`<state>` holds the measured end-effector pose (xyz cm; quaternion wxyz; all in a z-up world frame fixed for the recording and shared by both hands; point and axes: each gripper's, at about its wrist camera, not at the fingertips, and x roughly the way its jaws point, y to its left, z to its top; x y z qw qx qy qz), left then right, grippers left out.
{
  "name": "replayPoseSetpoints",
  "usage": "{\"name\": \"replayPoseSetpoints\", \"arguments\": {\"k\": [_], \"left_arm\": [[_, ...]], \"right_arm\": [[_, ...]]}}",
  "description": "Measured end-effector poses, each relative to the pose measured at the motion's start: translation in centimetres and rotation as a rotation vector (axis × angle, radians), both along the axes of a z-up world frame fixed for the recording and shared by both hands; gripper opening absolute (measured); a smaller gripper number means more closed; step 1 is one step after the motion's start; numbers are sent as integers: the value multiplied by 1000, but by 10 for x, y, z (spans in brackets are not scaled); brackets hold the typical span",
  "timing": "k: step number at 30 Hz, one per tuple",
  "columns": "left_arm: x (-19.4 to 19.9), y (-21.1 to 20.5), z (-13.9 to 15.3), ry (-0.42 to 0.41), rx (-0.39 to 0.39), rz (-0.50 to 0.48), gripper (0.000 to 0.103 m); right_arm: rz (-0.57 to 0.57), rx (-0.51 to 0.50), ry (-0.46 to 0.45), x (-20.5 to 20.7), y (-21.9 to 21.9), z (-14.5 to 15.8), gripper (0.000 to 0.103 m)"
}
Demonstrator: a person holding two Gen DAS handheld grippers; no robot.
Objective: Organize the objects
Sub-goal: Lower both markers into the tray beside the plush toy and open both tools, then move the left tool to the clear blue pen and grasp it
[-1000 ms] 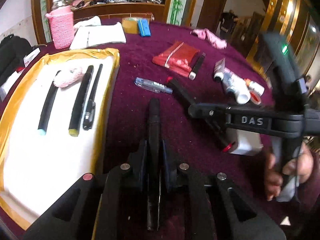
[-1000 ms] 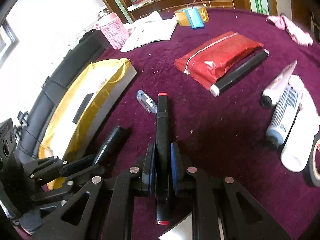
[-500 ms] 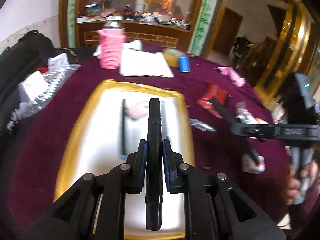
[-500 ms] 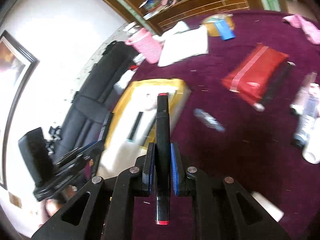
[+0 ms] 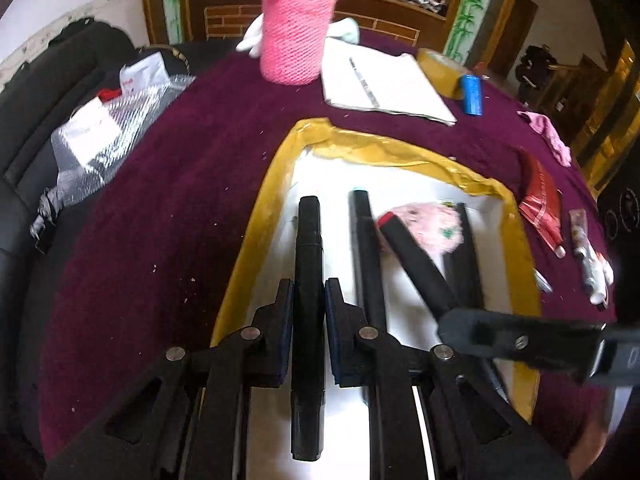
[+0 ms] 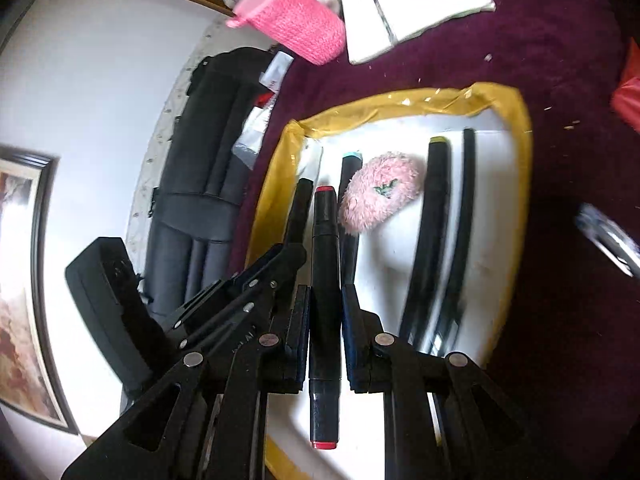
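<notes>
My left gripper (image 5: 308, 292) is shut on an all-black marker (image 5: 307, 248) that points forward over the left part of the gold-rimmed white tray (image 5: 256, 240). My right gripper (image 6: 325, 300) is shut on a black marker with red ends (image 6: 325, 248), also above the tray (image 6: 520, 152). Both held markers are side by side, close together. In the tray lie a teal-tipped marker (image 6: 350, 208), a pink fluffy pouch (image 6: 380, 196), a yellow-tipped marker (image 6: 434, 208) and a thin black pen (image 6: 464, 208). The right gripper (image 5: 516, 340) reaches in from the right in the left wrist view.
Behind the tray on the purple cloth stand a pink knitted cup (image 5: 294, 28), an open notebook (image 5: 380, 84), a tape roll (image 5: 440, 70) and a blue battery-like cylinder (image 5: 472, 94). A red packet (image 5: 540, 200) and tubes (image 5: 592, 264) lie right. Bubble wrap (image 5: 100, 132) lies left.
Both grippers have swung left from over the purple cloth to above the tray, each keeping its marker. The red-ended marker has come close beside the left gripper's marker.
</notes>
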<state>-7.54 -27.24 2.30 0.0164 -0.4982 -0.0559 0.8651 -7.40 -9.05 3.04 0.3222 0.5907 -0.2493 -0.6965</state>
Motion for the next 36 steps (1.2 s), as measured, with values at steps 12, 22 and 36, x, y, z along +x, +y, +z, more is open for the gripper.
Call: {"name": "replayPoseSetpoints", "arguments": {"k": [12,22,36], "left_arm": [[16,-20,9,19,168,47,32],[65,-6,52,110,282,48,52],[87,127,61,54,293,-203,60]], "right_arm": [[-31,208,86,-24,-24,-8,17],[-10,312,313,7,20,64,58],[-493,552,404,52,287,66,102]]}}
